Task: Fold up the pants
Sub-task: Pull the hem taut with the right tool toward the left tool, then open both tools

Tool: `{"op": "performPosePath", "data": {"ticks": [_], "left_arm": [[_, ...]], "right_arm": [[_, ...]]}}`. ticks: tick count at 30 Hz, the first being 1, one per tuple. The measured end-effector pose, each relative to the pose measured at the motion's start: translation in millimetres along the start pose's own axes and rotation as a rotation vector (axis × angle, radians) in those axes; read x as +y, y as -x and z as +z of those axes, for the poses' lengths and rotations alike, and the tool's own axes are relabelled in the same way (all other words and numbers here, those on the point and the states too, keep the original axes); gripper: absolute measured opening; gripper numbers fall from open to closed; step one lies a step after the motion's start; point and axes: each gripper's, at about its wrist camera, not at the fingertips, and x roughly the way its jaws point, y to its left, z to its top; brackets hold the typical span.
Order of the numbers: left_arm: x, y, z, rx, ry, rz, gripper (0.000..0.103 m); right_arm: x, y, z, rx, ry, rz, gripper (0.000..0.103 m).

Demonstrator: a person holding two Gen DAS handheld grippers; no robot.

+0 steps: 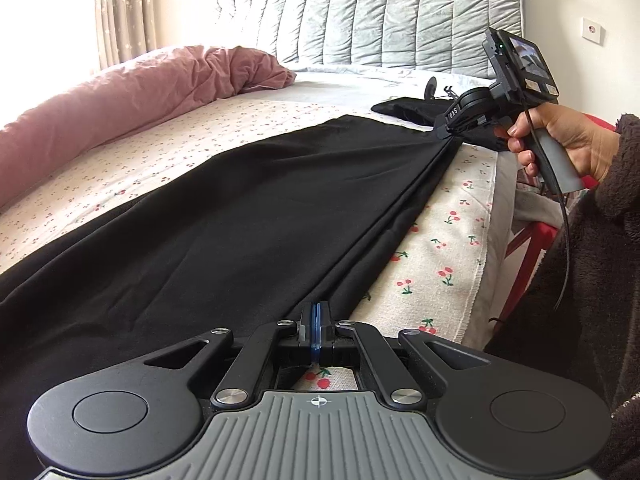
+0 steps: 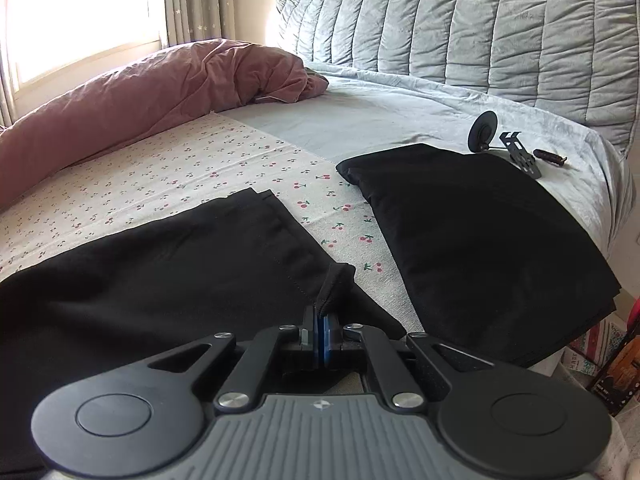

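Note:
Black pants lie stretched along the cherry-print sheet near the bed's right edge. My left gripper is shut on the near edge of the pants. My right gripper, held by a hand, is shut on the far end, and the near edge is pulled taut between the two. In the right wrist view my right gripper pinches the corner of the hem end of the pants; the rest lies flat to the left.
A folded black garment lies to the right of the hem. Small black tools lie beyond it on the grey sheet. A rolled pink duvet lines the far side. A grey quilted headboard stands behind.

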Motion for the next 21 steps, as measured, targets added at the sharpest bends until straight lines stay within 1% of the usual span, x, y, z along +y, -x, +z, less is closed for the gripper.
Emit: {"op": "performPosePath", "data": {"ticks": [4, 7, 9, 12, 14, 15, 16, 17, 20, 21], "left_arm": [[-4.3, -4.9, 1.5, 0.003, 0.01, -0.016, 0.0], [-7.3, -6.0, 2.8, 0.003, 0.008, -0.031, 0.0], [-9.9, -6.7, 2.7, 0.013, -0.001, -0.039, 0.0], [-9.0, -5.9, 2.3, 0.03, 0.002, -0.051, 0.0], [-2.0, -2.7, 3.8, 0.034, 0.051, -0.061, 0.002], [1.9, 0.4, 4.3, 0.028, 0.075, -0.059, 0.008], [5.9, 3.7, 4.6, 0.026, 0.094, -0.059, 0.01], [10.0, 7.8, 4.7, 0.021, 0.112, -0.056, 0.01], [19.2, 21.1, 5.6, -0.003, 0.137, 0.002, 0.021], [22.5, 26.0, 5.9, -0.013, 0.142, 0.023, 0.031]], "right_arm": [[6.4, 0.7, 0.8, -0.03, 0.058, -0.069, 0.0], [1.9, -1.7, 2.1, -0.039, 0.067, -0.109, 0.0], [-4.5, -5.5, 3.0, -0.018, 0.052, -0.117, 0.0], [-8.0, -14.8, 0.4, 0.038, 0.068, -0.116, 0.002], [-7.1, -11.5, 0.9, 0.027, 0.08, -0.119, 0.015], [-6.4, -4.7, 2.6, -0.004, 0.075, -0.119, 0.03], [-6.8, 1.4, 4.5, -0.035, 0.071, -0.108, 0.041], [-6.7, 6.2, 6.4, -0.056, 0.071, -0.09, 0.043], [-1.5, 13.8, 10.4, -0.083, 0.079, -0.042, 0.047], [1.6, 13.7, 11.0, -0.082, 0.081, -0.023, 0.049]]}}
